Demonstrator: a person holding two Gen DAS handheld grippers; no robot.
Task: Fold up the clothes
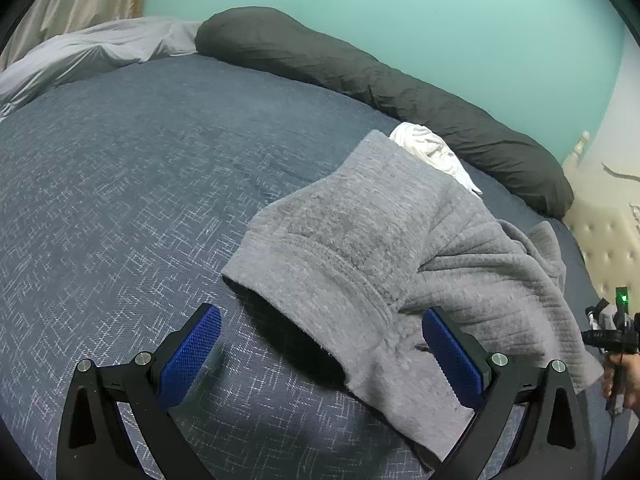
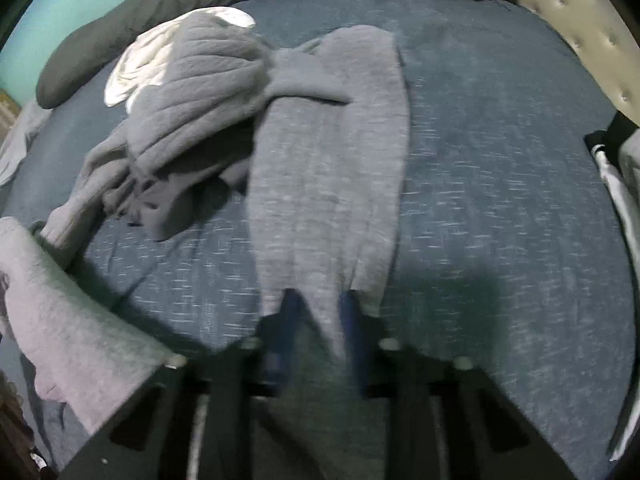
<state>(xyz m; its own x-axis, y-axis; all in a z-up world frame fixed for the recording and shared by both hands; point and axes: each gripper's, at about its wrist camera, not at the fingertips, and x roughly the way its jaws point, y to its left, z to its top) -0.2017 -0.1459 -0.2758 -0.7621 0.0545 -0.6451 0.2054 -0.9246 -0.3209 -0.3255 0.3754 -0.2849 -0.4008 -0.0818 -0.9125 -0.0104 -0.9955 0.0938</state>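
My left gripper (image 1: 320, 354) hangs with its blue pads spread wide over the waistband end of the grey sweatpants (image 1: 352, 248), one pad just beside the cloth, neither pressing it. My right gripper (image 2: 320, 320) points steeply down, its jaws drawn close and pinching the end of one grey pant leg (image 2: 328, 184). The pants lie on the dark blue bedspread (image 1: 120, 184), partly over a ribbed grey garment (image 2: 192, 92) and near a white cloth (image 1: 432, 148).

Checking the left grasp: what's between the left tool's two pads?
In the left wrist view, the grey sweatpants waistband and bare bedspread lie between the left tool's open pads.
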